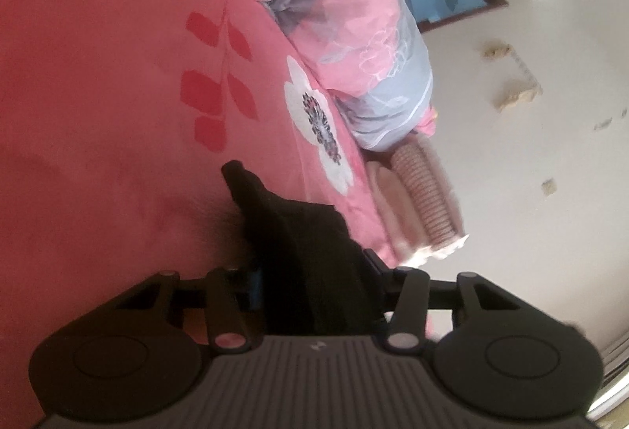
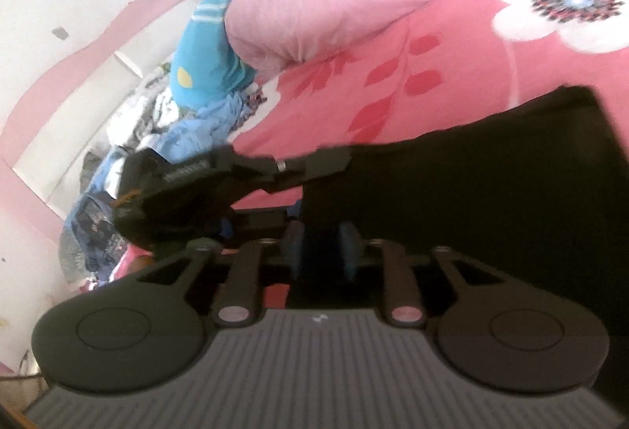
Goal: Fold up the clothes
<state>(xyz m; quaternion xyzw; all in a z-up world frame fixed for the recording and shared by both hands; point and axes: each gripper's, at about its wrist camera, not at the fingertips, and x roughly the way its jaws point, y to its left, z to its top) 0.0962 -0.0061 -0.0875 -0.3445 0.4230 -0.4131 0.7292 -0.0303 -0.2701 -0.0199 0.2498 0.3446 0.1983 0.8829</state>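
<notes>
- Two hand-held grippers, both clamped on one black garment (image 2: 471, 185): left hand-held gripper (image 1: 314, 295) pinching a bunched edge at lower centre, right hand-held gripper (image 2: 320, 252) nipping cloth between blue pads.
- Held lifted above pink bed cover (image 1: 98, 75), mid-fold by judgement.
- Next: carrying gripped edges together, keeping cloth taut.

Right gripper (image 2: 319, 246) fingers pinching black garment (image 2: 491, 185), left gripper (image 2: 314, 163) gripping its edge, pink floral bedspread (image 2: 452, 47)

Two tools (image 1: 310, 287) (image 2: 320, 248); one black garment (image 2: 471, 173); one floral sheet (image 1: 98, 75)
</notes>
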